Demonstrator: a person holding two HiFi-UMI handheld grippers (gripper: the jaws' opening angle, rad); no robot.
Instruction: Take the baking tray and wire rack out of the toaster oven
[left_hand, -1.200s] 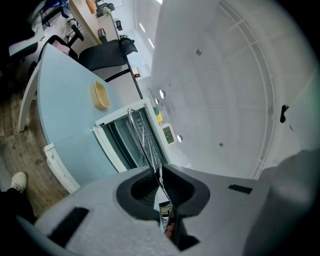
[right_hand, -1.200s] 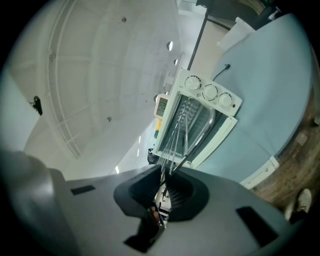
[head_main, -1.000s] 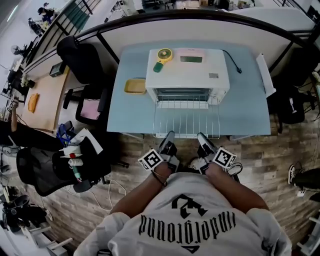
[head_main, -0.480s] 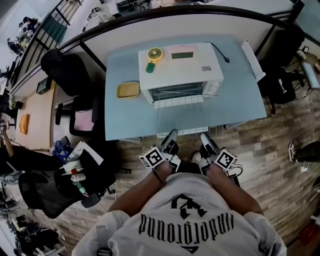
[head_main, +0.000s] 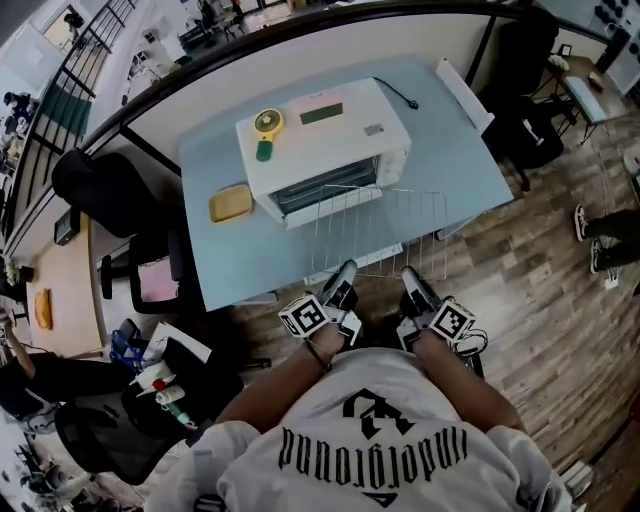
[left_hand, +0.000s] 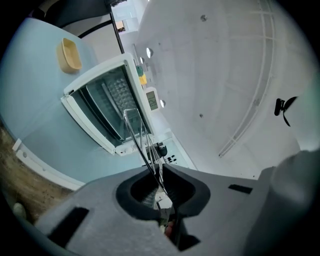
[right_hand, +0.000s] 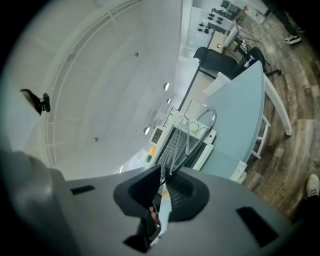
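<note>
Light-blue desk (head_main: 460, 170) carries the toaster oven (head_main: 320, 130). I have the left hand-held gripper (head_main: 346, 269) and right hand-held gripper (head_main: 409, 273) clamped on the near edge of the wire rack (head_main: 380, 230), which hangs before the oven mouth. Next, I judge: lower it flat onto the desk.

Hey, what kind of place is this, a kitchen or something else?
Most likely an open-plan office or lab, not a kitchen: the toaster oven sits on a pale blue desk, with black office chairs alongside.

White box-shaped toaster oven (head_main: 325, 140) on pale-blue table (head_main: 455, 160); shallow yellow dish (head_main: 230, 203) left of it; silver wire rack (head_main: 380, 230) before oven, reaching past table's near edge.
</note>
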